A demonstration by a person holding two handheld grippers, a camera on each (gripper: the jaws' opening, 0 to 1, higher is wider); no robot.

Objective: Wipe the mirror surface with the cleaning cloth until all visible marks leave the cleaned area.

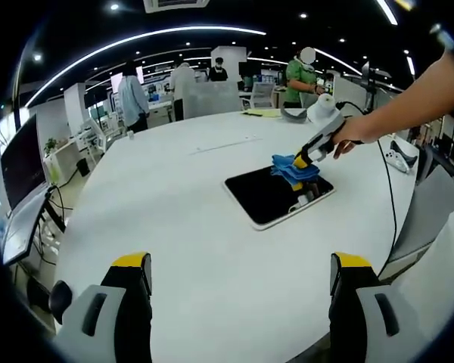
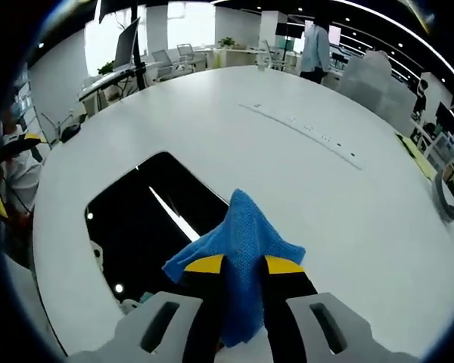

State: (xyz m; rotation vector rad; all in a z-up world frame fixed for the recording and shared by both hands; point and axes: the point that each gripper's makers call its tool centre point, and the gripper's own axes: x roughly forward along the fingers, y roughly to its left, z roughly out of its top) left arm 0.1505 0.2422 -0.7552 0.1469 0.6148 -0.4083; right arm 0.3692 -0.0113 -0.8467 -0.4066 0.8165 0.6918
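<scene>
One big white table (image 1: 174,197) carries everything, and the one mirror (image 1: 276,195) lies flat on it, a dark glossy rectangle with a pale rim, nearer the person's side of the table. One blue cleaning cloth (image 2: 238,261) is in play, bunched on the mirror's edge in the left gripper view, just beside the person's hand (image 1: 348,140). Two grippers work here. The right gripper (image 2: 238,266) has its yellow-tipped jaws closed on the cloth, the fabric pinched between them and fanning out ahead over the mirror's near corner. The left gripper (image 1: 242,265) hangs back from the mirror over bare table, jaws spread wide with nothing between them. By my judgement the cloth is light, soft and floppy, best taken by a gathered fold so a flat pad stays free to rub; the mirror looks stiff, slick and breakable, likely to slide on the table under a sideways push, so it may want steadying at its rim
</scene>
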